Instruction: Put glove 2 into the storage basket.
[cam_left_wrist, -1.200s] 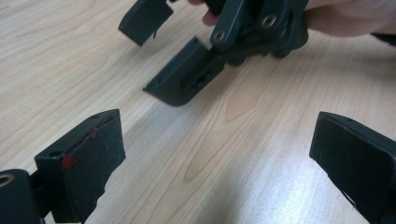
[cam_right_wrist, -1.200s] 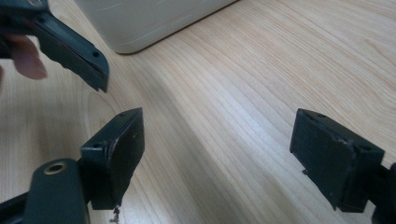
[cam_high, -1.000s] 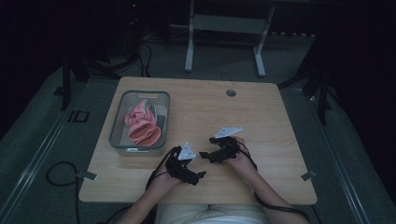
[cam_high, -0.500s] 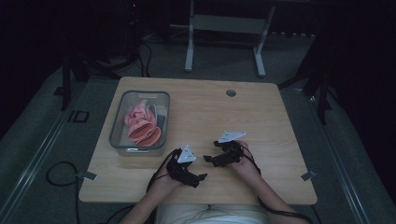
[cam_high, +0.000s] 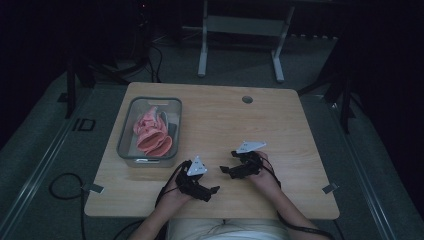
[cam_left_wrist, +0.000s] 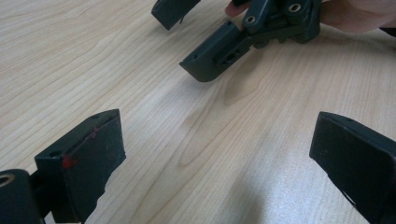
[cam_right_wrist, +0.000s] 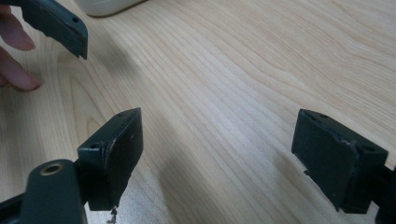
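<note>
Left tongs (cam_high: 212, 190) and right tongs (cam_high: 225, 170) both wide, empty, low over bench (cam_high: 280, 130), tips near. Risk: tips collide. Pink cloth (cam_high: 151, 132) in bin (cam_high: 126, 135), 10 o'clock.

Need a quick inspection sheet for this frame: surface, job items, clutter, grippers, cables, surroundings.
Surface: light wooden table, round grommet hole near the far edge.
Job's things: clear plastic bin at the table's left, holding crumpled pink cloth.
Clutter: nothing seen.
Grippers: left gripper and right gripper low over bare wood near the front edge, jaws pointing toward each other, both open, holding nothing.
Cables: black cable looped on the floor at left; gripper leads trail toward the person.
Surroundings: dark room, grey floor, grey metal stand behind the table.
</note>
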